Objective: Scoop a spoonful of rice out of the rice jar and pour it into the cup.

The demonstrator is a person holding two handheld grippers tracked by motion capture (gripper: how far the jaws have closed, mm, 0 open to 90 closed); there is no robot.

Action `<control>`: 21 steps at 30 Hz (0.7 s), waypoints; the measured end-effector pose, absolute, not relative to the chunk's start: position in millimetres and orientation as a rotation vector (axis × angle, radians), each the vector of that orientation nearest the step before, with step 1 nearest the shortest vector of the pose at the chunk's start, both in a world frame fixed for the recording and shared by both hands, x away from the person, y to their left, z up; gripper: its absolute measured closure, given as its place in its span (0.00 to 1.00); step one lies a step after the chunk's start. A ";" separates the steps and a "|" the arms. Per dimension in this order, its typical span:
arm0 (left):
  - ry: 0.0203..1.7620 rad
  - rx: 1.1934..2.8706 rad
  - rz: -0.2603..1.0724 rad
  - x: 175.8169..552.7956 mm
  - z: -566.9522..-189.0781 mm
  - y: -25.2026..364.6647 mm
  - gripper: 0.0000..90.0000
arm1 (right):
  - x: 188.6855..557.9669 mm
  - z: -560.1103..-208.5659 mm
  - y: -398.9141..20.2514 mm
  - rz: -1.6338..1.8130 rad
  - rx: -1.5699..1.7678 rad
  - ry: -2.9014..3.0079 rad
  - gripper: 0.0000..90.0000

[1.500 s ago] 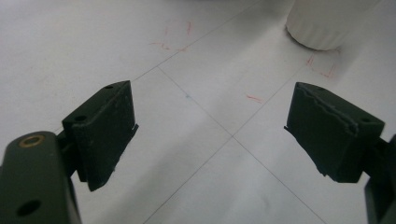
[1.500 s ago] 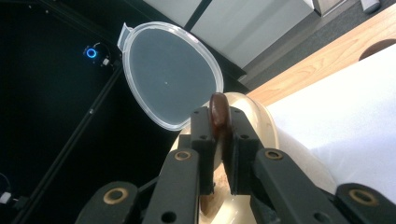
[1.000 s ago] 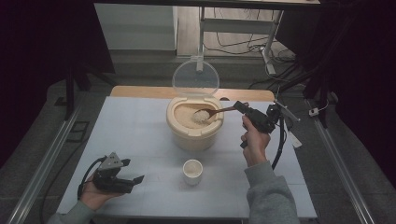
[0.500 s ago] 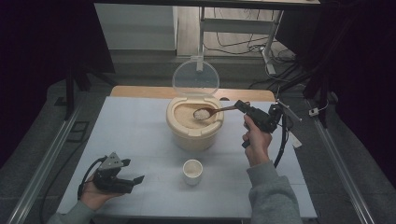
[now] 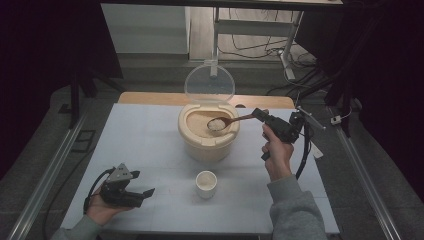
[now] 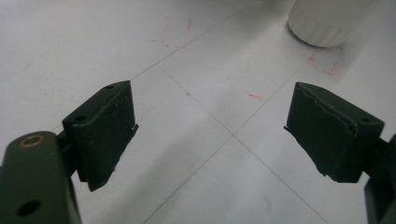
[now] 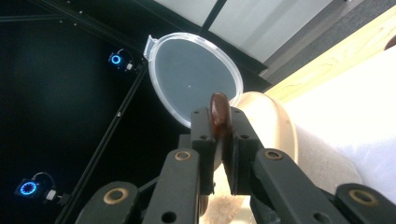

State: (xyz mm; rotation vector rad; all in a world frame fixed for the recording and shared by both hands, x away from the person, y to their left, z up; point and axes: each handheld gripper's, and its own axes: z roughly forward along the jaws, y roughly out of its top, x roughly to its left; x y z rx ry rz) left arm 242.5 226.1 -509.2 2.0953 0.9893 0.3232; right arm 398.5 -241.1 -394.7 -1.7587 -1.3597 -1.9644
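The right hand-held gripper [image 5: 259, 114] is clamped on a wooden spoon [image 5: 231, 121] whose bowl, heaped with rice, hovers over the open tub [image 5: 208, 134]. At the tub's six o'clock stands a small cup [image 5: 206, 183]. The left hand-held gripper [image 5: 145, 193] rests wide on the table [image 5: 150, 140].

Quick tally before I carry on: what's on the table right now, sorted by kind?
Containers with rice: 1, the beige bucket with its clear lid flipped up
Cups: 1, the small white cup
Spoons: 1, the wooden spoon loaded with rice, clamped in the right gripper
Grippers: 2, counting the left gripper, open and holding nothing
Total: 5
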 end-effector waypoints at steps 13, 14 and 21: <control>0.992 2.098 0.322 243.0 -509.7 227.1 0.17 | 375.1 -387.8 -245.3 -1.901 -1.627 -1.428 0.93; 0.995 2.096 0.322 242.9 -509.7 227.1 0.17 | 372.4 -389.2 -245.5 -1.891 -1.620 -1.434 0.93; 0.996 2.100 0.322 243.3 -510.0 227.4 0.17 | 352.6 -408.1 -249.3 -1.812 -1.569 -1.484 0.93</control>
